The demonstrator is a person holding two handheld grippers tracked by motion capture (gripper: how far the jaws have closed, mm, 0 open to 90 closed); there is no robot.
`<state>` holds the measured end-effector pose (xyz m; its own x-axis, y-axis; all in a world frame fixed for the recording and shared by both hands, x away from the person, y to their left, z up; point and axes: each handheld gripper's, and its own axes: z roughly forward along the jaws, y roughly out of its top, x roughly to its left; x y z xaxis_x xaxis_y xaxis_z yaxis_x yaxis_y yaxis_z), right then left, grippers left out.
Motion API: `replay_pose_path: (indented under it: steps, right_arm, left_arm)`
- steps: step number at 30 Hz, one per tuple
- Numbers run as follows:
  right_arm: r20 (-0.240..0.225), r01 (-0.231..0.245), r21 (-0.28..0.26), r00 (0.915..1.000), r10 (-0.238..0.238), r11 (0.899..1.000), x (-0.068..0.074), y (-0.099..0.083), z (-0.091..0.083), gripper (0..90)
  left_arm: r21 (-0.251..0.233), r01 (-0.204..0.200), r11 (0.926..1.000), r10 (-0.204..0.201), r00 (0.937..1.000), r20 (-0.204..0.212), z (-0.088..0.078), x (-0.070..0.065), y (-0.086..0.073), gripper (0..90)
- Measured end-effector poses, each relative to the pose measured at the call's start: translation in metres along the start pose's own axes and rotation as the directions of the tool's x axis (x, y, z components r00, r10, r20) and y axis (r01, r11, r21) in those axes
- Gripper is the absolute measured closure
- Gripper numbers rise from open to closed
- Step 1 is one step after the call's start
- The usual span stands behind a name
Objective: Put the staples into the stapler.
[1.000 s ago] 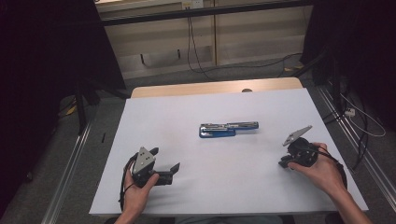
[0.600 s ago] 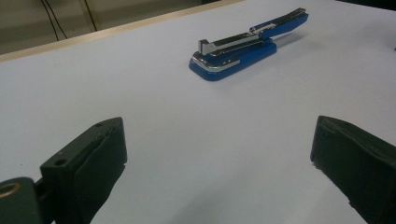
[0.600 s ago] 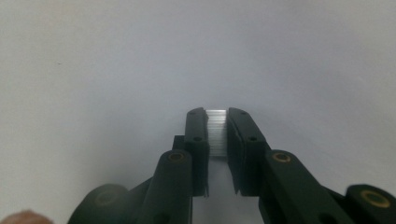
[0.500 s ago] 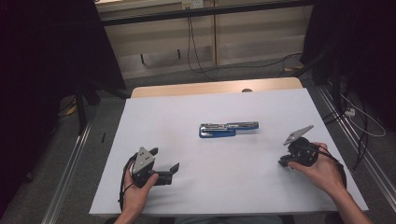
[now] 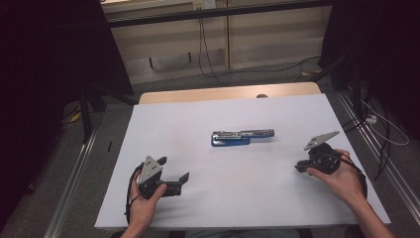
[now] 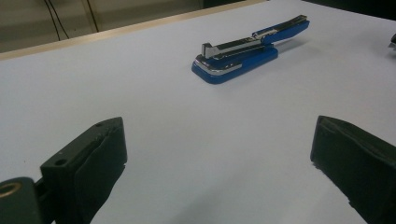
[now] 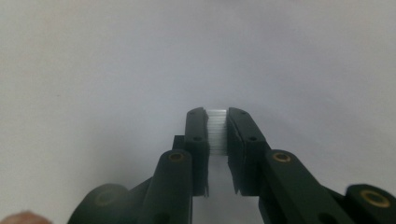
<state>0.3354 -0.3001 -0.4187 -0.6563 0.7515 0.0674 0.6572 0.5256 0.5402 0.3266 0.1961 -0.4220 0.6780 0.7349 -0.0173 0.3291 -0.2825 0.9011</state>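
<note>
A blue stapler (image 5: 242, 136) lies at the middle of the white table (image 5: 223, 109), its top swung back so the metal channel shows; the left gripper view has it (image 6: 247, 51) ahead and to the right. My left gripper (image 5: 174, 183) rests at the front left, pointing toward the stapler. Its jaws stand wide open (image 6: 219, 140) over bare table. My right gripper (image 5: 299, 167) sits at the front right, well clear of the stapler. It is shut (image 7: 217, 122) on a thin, pale, ribbed strip of staples (image 7: 216, 133) pinched between the pads.
The table's far edge is a wooden strip (image 5: 228, 93). Cables (image 5: 203, 49) run across the floor behind it, and metal rails (image 5: 74, 173) flank both sides. A white cable (image 5: 391, 134) trails on the floor to the right.
</note>
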Motion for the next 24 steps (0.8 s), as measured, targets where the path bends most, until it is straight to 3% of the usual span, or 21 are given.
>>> replay_pose_path:
  steps: [9, 13, 24]
  right_arm:
    - [0.001, -0.012, -0.076, 0.9999, 0.012, 0.997, -0.001, 0.002, -0.002, 79.3]
    - [0.012, -0.008, -0.086, 0.9999, 0.009, 0.996, -0.001, 0.004, -0.002, 79.3]
    - [-0.015, -0.001, -0.131, 0.9999, 0.000, 0.991, 0.005, 0.013, 0.007, 79.3]
  left_arm:
    - [-0.020, -0.003, 0.9998, 0.003, 1.0000, 0.003, -0.001, -0.003, 0.001, 3.8]
    - [-0.013, 0.004, 0.9999, -0.004, 1.0000, 0.007, -0.001, -0.001, 0.001, 3.8]
    - [-0.003, 0.020, 0.9998, -0.020, 0.9998, 0.004, 0.000, 0.003, 0.000, 3.8]
